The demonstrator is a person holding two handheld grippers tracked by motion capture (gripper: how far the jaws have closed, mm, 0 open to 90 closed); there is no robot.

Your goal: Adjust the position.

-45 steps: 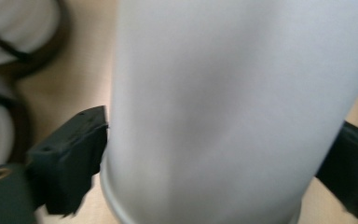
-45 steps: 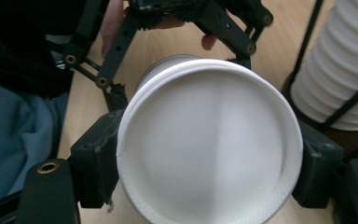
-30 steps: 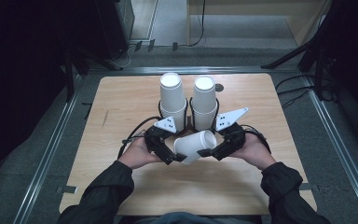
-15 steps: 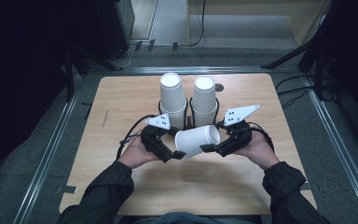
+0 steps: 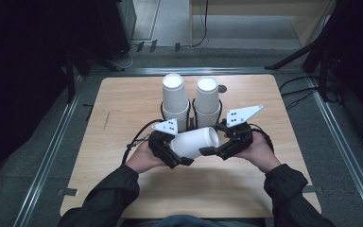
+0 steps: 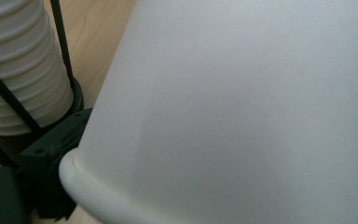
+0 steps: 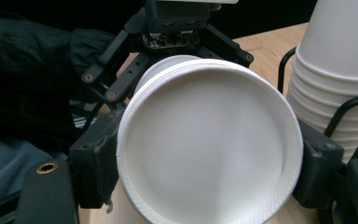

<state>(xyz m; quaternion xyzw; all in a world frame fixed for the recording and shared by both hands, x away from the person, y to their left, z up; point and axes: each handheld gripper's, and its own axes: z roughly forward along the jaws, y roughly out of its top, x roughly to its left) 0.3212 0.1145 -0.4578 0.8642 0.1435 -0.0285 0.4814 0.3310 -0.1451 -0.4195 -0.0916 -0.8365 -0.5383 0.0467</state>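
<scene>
A white paper cup (image 5: 194, 141) lies on its side above the wooden table (image 5: 123, 109), held between both grippers. My left gripper (image 5: 181, 147) is shut on its base end. My right gripper (image 5: 215, 141) is shut on its rim end. In the right gripper view the cup's open mouth (image 7: 205, 149) faces me, a black jaw pressed on each side of the rim, and a second rim edge shows just behind it. The cup's wall (image 6: 242, 93) sits very close in the left gripper view and hides that gripper's jaws.
Two tall stacks of white cups (image 5: 175, 97) (image 5: 207, 97) stand in black wire holders just beyond the grippers, near the middle of the table. One stack (image 6: 23, 70) is beside the held cup, another (image 7: 335, 70) to the right. Dark floor and metal rails surround the table.
Both hands have stayed almost in place. The held cup has levelled a little, and the right gripper's grey plate sits slightly farther right than a second ago.
</scene>
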